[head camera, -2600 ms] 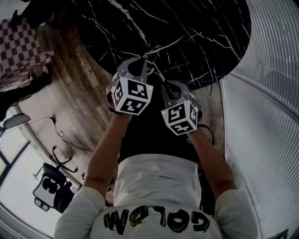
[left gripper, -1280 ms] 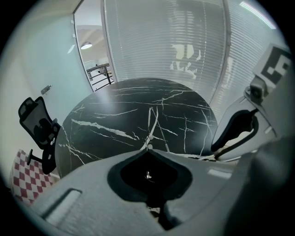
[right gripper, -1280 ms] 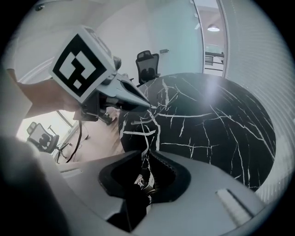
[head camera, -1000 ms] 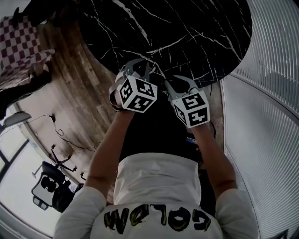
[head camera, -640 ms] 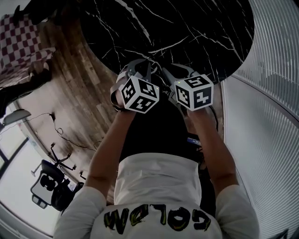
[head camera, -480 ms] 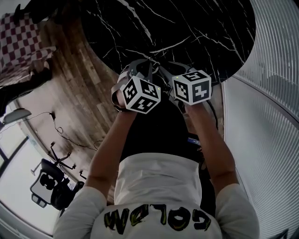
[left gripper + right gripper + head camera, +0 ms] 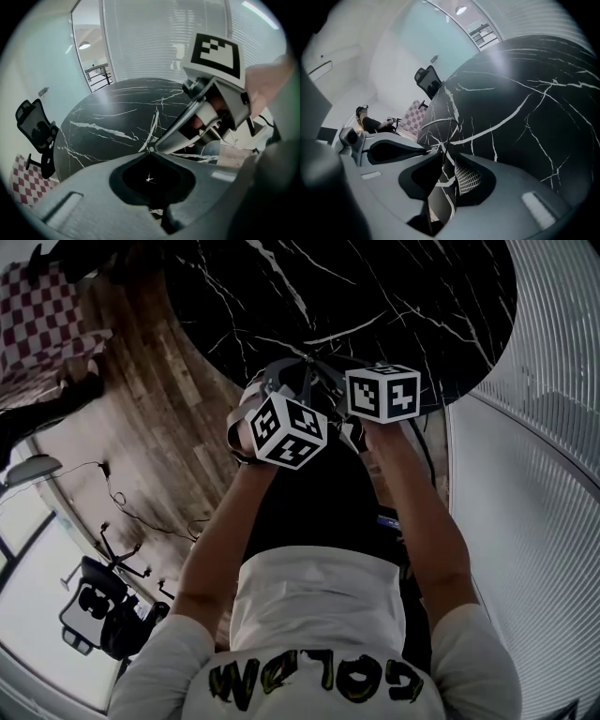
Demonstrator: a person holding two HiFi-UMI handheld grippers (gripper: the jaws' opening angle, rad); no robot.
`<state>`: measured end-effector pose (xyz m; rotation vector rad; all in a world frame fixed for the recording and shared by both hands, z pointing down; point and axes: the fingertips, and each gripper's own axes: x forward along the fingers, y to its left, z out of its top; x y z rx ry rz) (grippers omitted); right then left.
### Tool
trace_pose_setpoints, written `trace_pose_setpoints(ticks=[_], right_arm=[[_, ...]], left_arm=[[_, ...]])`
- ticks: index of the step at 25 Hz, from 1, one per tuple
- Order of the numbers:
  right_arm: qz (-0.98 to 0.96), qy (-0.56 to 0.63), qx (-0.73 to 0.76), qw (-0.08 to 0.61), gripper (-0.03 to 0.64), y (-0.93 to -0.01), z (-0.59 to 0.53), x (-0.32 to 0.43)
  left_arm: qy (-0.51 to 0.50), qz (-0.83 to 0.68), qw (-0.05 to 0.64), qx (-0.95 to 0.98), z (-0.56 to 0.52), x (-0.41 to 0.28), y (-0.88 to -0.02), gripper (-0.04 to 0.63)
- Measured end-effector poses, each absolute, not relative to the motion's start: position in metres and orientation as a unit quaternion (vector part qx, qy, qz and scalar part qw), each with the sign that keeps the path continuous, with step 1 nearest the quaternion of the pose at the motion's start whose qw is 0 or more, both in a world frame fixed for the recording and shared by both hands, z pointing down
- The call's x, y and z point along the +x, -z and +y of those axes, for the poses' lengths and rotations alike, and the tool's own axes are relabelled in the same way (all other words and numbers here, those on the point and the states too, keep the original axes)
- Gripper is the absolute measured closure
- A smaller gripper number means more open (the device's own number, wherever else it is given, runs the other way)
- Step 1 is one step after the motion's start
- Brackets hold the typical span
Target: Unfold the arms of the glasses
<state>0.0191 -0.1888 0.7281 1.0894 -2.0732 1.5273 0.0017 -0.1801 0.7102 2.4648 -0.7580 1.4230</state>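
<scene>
- Black marble veined with white forms the round table [image 7: 422,296], seen from above; a person in a white top holds two grippers over its near edge.
- Compared with a second ago, the right gripper [image 7: 447,155] has come across and upward in the head view; its marker cube [image 7: 382,393] now sits just beside the left gripper's cube, where before the two were apart; the cube has also rolled, so one face looks flat at the head camera.
- Left gripper [image 7: 149,149] is where it was; its jaws are closed tight, tip against tip.
- Right gripper's jaws have just been opening and stand apart; a thin wire arm of the glasses [image 7: 443,133] runs down through the gap, and neither pad seems to press on it.
- Glasses are held up off the table between the two grippers' tips; in the right gripper view a wire lens rim rises just beside the left gripper's closed tips, which appear to pinch the frame.
- Hard to make out: in the head view the cubes and hands cover the glasses almost wholly; the left gripper view gives only a tiny glint at its tips, so the exact pinch point is unclear; the lower end of the wire arm is lost in the dark between the right jaws; how far either arm is unfolded cannot be told.
</scene>
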Motion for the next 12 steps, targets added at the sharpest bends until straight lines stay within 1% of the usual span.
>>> trace_pose_setpoints(ticks=[4,12], right_arm=[[-0.738,-0.527,0.379,0.186,0.597,-0.728,-0.184,0.020],[-0.745,-0.502,0.382,0.217,0.611,-0.730,-0.175,0.039]], left_arm=[[-0.486,-0.255,0.089,0.831,-0.182,-0.001,-0.708,0.592],[-0.504,-0.249,0.072,0.824,-0.190,-0.007,-0.707,0.592]])
